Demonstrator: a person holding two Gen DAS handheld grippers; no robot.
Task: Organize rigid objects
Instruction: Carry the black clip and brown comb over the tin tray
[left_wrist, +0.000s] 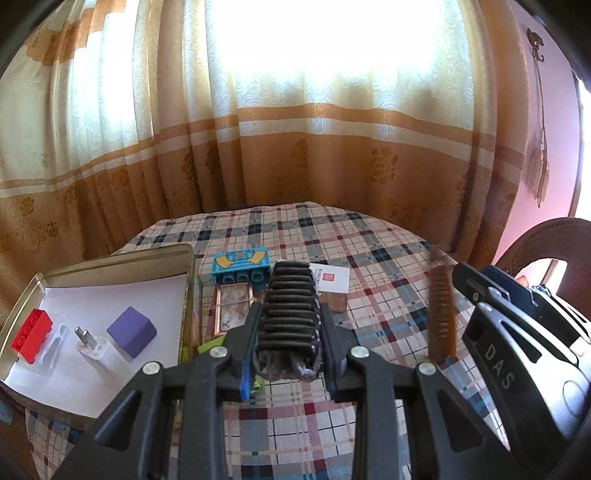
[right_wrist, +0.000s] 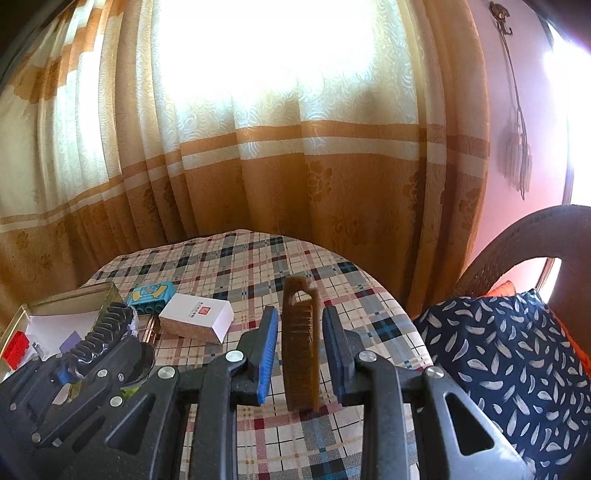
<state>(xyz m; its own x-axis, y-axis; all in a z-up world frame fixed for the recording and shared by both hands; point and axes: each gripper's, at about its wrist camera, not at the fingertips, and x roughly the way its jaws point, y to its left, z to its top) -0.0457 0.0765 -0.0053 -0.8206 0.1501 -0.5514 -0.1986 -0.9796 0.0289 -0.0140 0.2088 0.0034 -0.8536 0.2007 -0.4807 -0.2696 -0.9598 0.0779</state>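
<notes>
My left gripper (left_wrist: 291, 325) is shut on a black ribbed hair clip (left_wrist: 290, 314) and holds it above the plaid table. The clip also shows in the right wrist view (right_wrist: 107, 332). My right gripper (right_wrist: 301, 332) is open, its jaws standing either side of a brown comb (right_wrist: 301, 343) without touching it. The comb looks blurred and tilted on edge; it also shows in the left wrist view (left_wrist: 443, 310). An open metal tin (left_wrist: 110, 258) at the left holds a red brick (left_wrist: 31, 334), a white charger plug (left_wrist: 98, 350) and a purple block (left_wrist: 131, 330).
A blue toy brick (left_wrist: 240, 269), a white card box (right_wrist: 195, 321) and a small copper-framed item (left_wrist: 232, 306) lie behind the tin's right side. The round table's far edge meets curtains. A chair with a navy patterned cushion (right_wrist: 498, 369) stands at the right.
</notes>
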